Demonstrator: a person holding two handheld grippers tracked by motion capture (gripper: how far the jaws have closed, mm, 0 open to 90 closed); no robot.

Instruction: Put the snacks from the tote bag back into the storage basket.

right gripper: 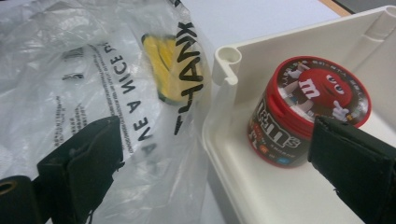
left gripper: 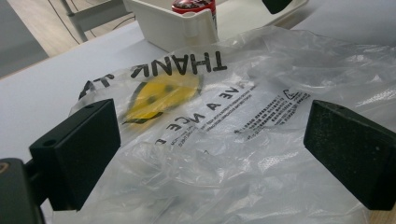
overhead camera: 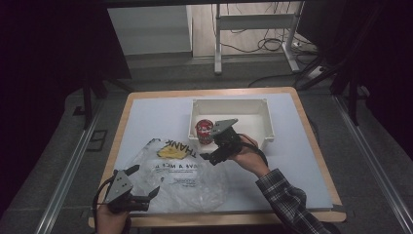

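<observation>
High view | right gripper (overhead camera: 210,155) spread, hiding candy tub (overhead camera: 203,130) | left gripper (overhead camera: 144,181) spread over bag (overhead camera: 190,178)

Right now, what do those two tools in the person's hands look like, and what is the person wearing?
Both are black. The left tool and the right tool each carry a grey three-cornered plate on top, and a black cable trails from each. Seen close up, the left tool's fingers are chunky black blocks with rough-looking pads. The right arm wears a dark plaid sleeve.
</observation>
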